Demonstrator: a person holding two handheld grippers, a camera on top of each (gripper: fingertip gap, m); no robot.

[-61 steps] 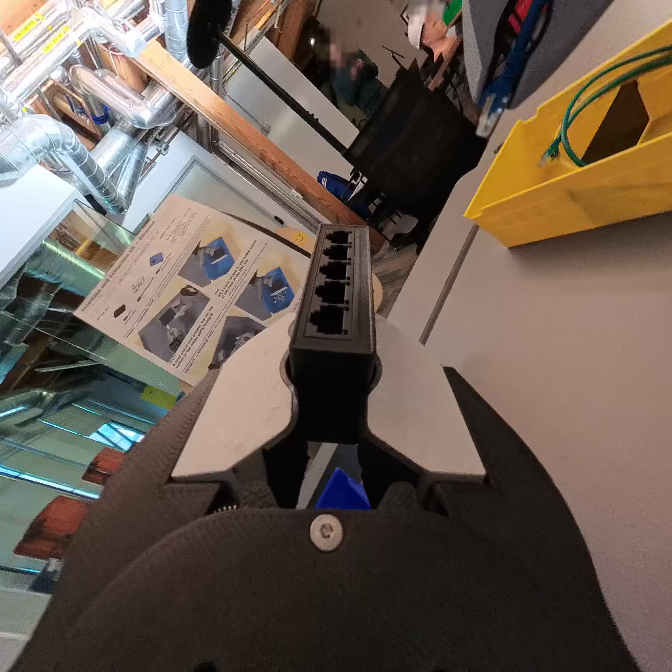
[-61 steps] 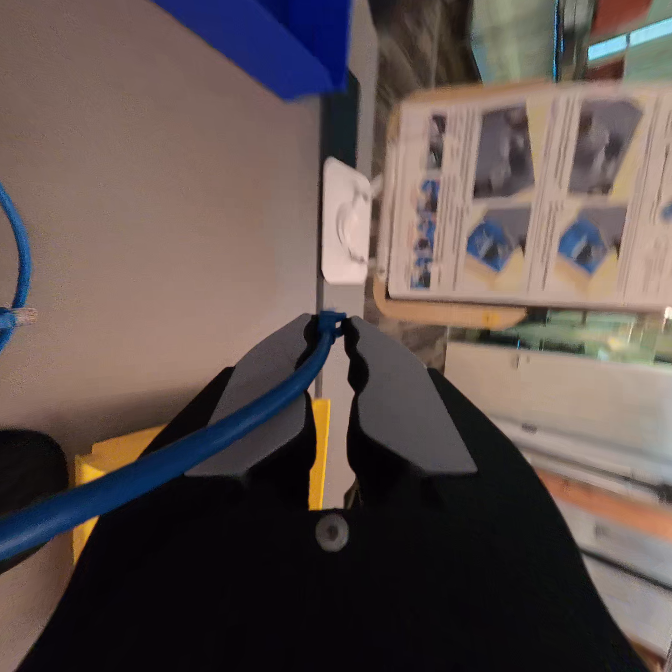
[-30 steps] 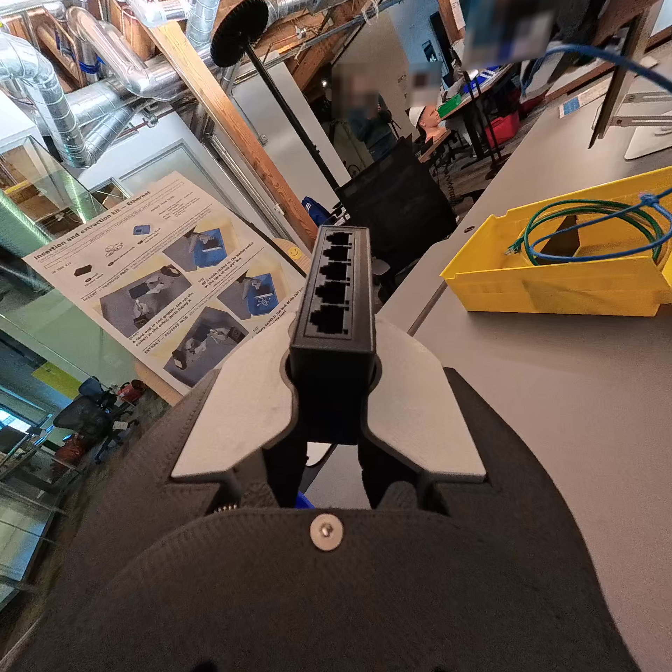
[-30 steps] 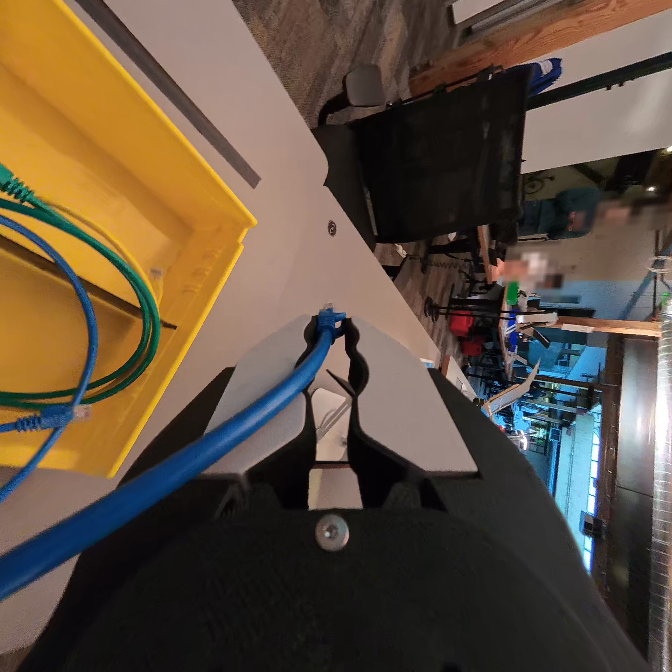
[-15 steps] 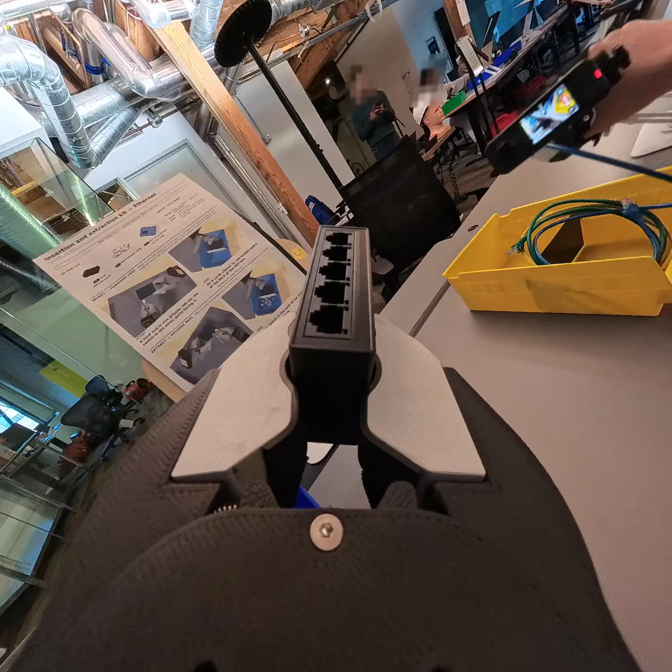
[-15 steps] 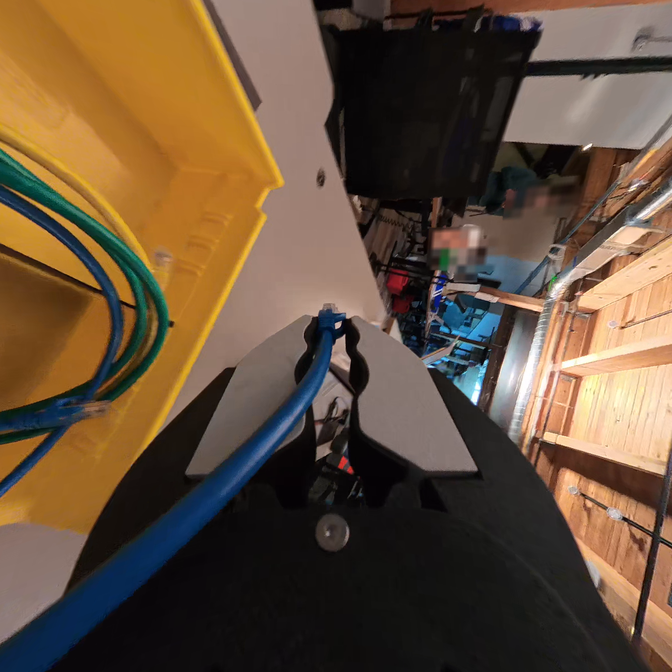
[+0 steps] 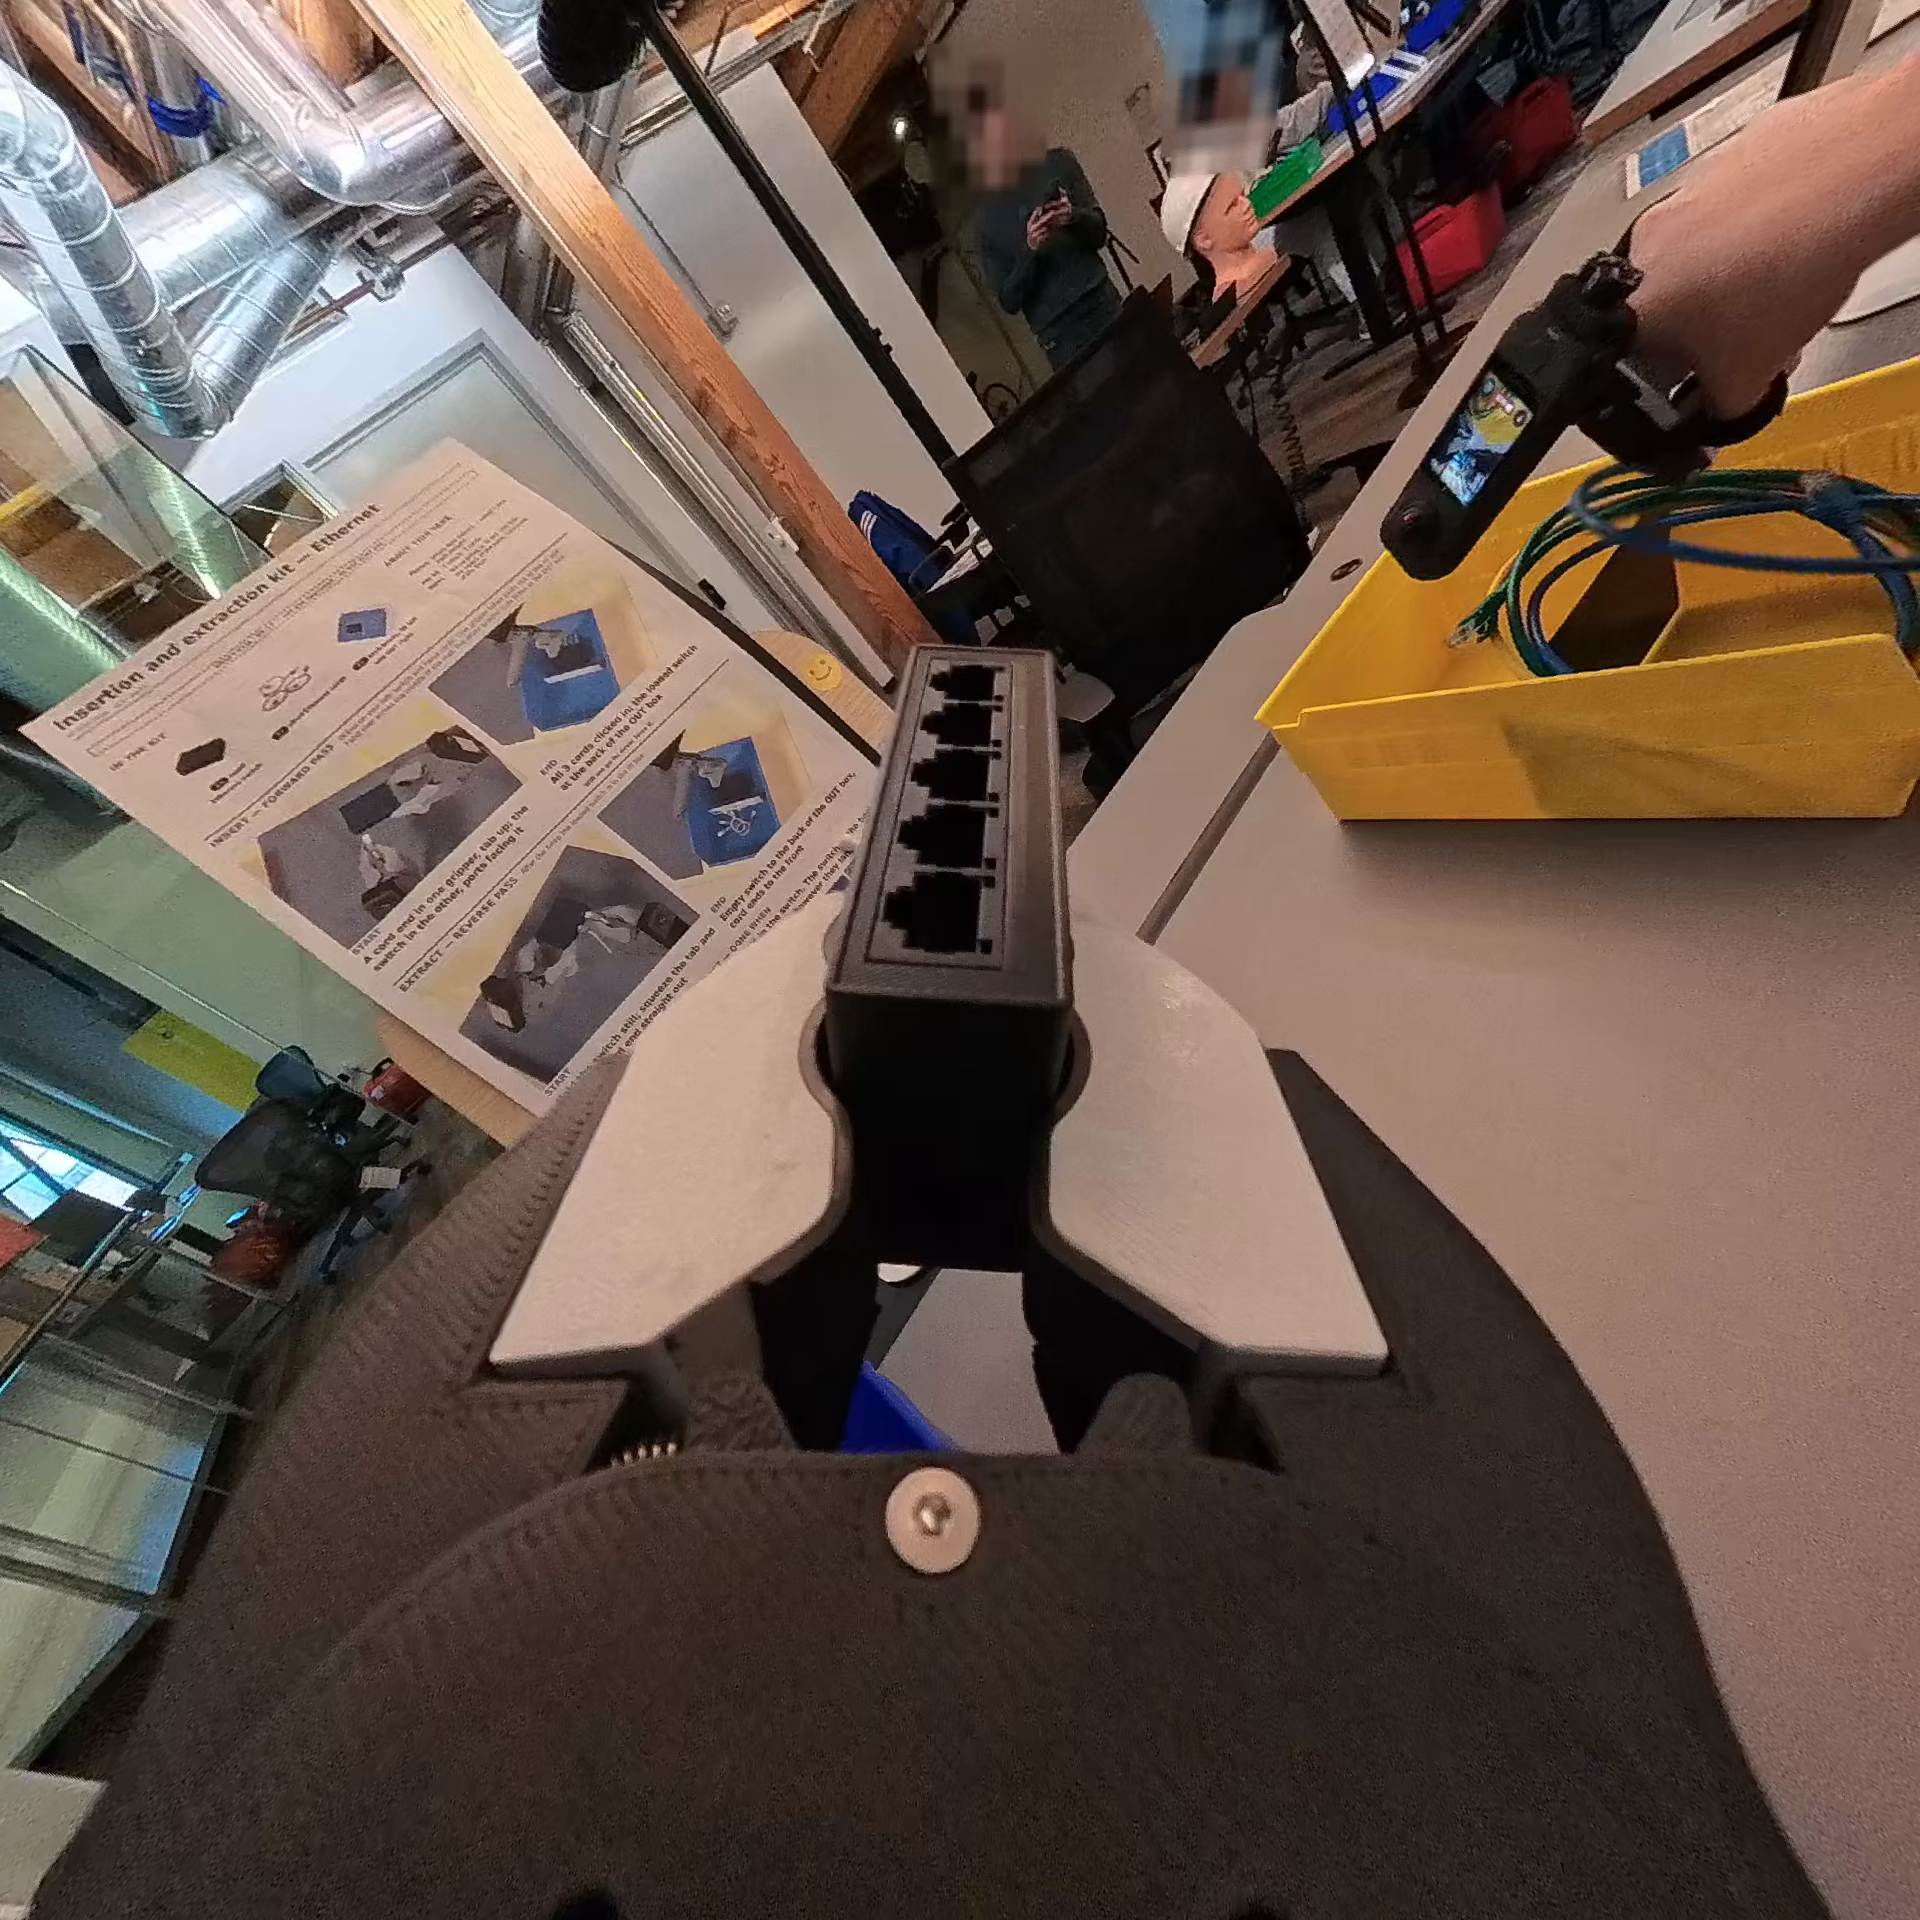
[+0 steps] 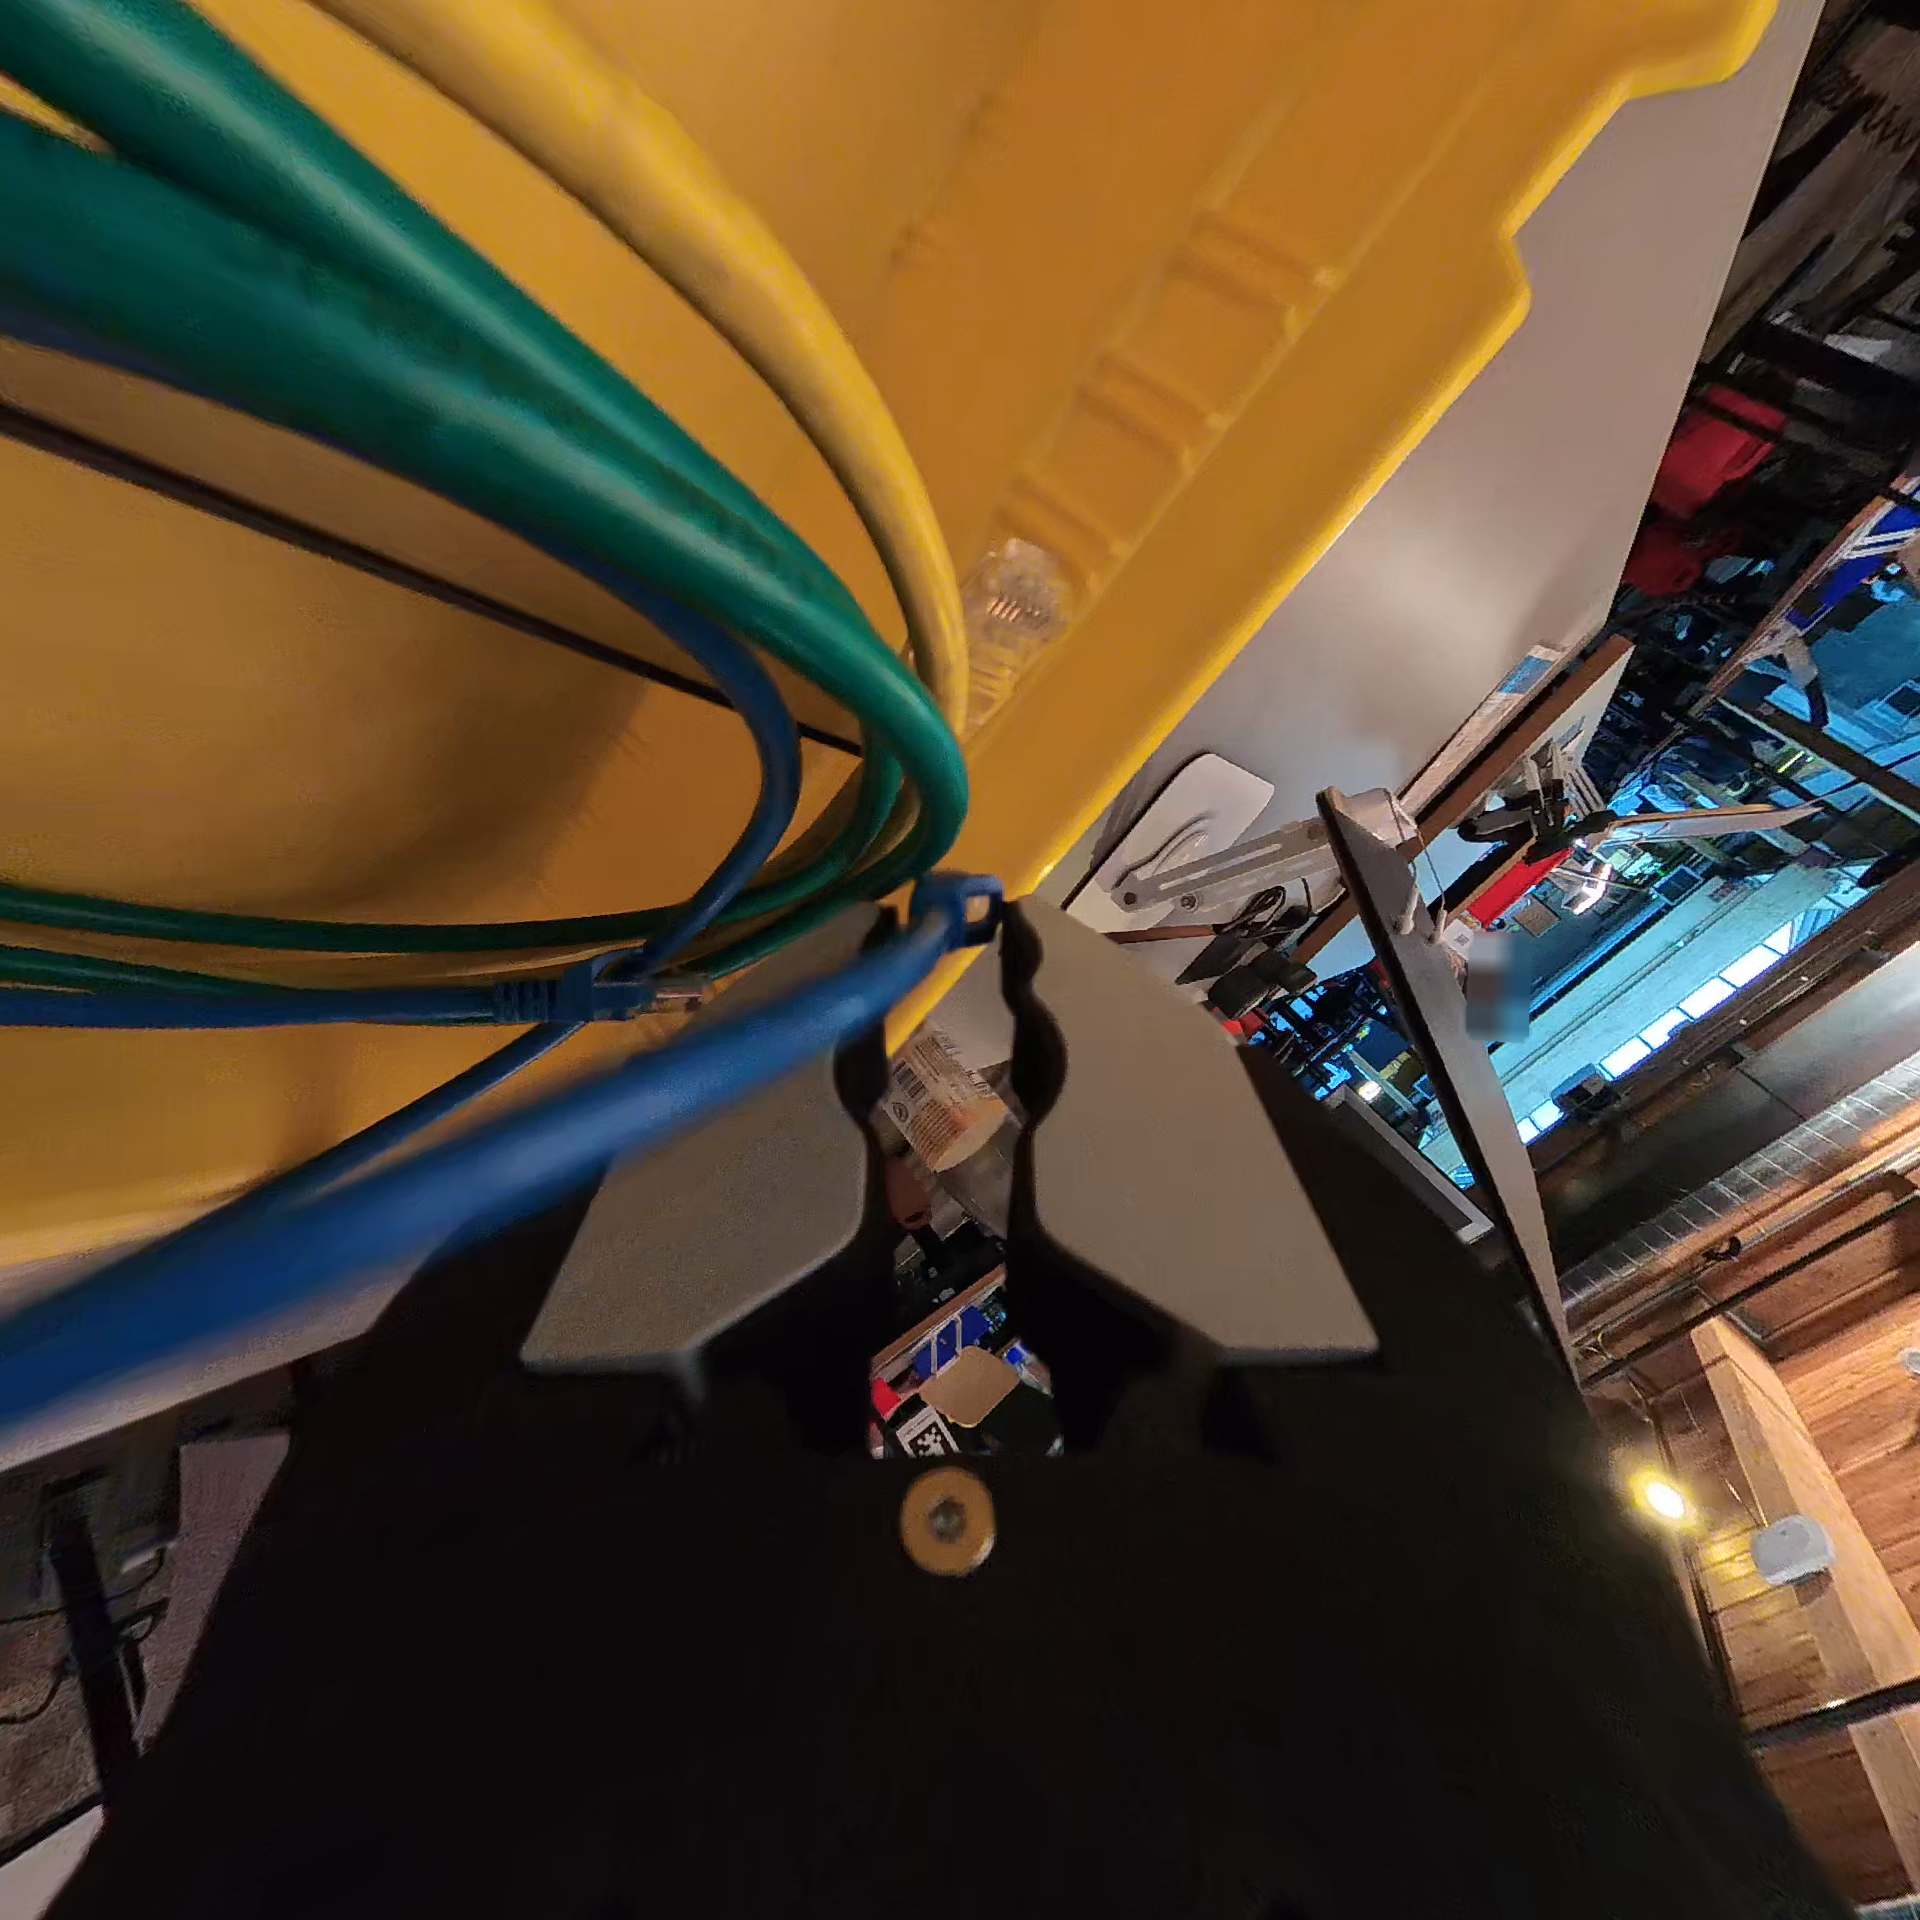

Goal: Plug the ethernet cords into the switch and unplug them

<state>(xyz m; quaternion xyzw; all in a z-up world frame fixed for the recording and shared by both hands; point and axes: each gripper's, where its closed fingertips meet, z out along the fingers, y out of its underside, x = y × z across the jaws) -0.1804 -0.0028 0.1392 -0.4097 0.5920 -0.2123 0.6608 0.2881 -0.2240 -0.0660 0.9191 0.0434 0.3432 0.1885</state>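
My left gripper is shut on the near end of a black switch. It holds the switch above the grey table with the row of empty ports facing up. My right gripper is shut on the plug of a blue cord, right at the rim of a yellow bin. In the bin lie a green cord, a yellow cord and the blue cord's other plug. The left wrist view shows the bin to the right, with a hand holding the right gripper's camera over it.
An instruction poster leans beyond the table's left edge. A black chair stands behind the table's far edge. A bit of a blue bin shows under the left gripper. A white monitor stand sits beyond the yellow bin. Some 55 centimetres of space lies between my two pairs of fingers.
My right gripper has swung over and down to the yellow bin, carrying the blue cord's plug. My left gripper has kept hold of the switch and turned slightly toward the bin.
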